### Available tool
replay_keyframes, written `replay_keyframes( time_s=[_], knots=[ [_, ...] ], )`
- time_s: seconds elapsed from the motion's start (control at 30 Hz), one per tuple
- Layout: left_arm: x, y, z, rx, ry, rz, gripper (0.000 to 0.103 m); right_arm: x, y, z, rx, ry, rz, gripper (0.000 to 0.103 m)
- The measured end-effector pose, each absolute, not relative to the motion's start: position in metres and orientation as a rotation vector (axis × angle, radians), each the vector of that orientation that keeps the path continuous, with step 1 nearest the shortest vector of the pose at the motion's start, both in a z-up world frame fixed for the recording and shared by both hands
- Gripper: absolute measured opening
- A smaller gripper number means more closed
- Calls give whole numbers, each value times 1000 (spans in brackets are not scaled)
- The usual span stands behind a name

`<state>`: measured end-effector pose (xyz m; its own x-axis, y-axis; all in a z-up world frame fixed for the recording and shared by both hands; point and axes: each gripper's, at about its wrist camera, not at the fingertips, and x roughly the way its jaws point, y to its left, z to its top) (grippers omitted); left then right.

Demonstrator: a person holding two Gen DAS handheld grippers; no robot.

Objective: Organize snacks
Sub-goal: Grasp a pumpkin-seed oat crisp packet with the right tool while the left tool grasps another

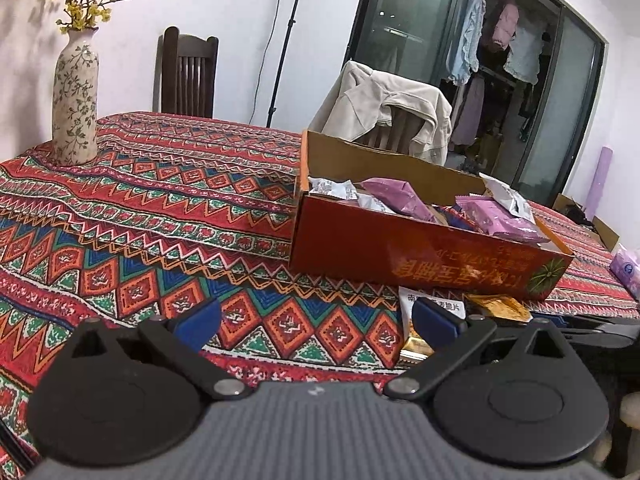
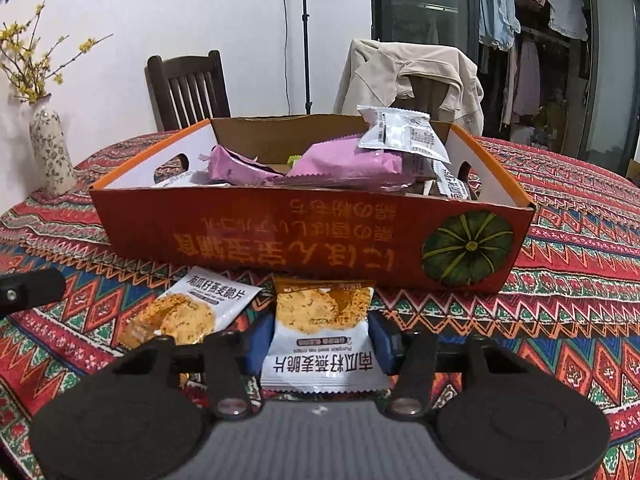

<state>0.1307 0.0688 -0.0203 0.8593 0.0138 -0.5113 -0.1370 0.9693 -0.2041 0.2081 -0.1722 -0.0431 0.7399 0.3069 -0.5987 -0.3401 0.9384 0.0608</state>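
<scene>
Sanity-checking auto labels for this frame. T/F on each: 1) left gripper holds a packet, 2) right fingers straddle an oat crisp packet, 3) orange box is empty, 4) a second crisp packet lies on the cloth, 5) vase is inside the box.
1. False. The left gripper is open over the tablecloth, holding nothing.
2. True. The right gripper has a finger on each side of the oat crisp packet; whether it is clamped is unclear.
3. False. The orange box holds purple packets and silver ones.
4. True. The second crisp packet lies left of the first.
5. False. The vase stands on the tablecloth, apart from the box.
</scene>
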Motion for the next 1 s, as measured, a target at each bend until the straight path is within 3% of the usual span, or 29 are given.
replay_keyframes(
  time_s=[0.53, 1.0],
  knots=[
    [141, 36, 6, -151, 558, 77, 103, 186, -236, -29, 7, 555, 322, 48],
    [180, -8, -14, -103, 699, 42, 103, 187, -254, -34, 82, 548, 313, 48]
  ],
)
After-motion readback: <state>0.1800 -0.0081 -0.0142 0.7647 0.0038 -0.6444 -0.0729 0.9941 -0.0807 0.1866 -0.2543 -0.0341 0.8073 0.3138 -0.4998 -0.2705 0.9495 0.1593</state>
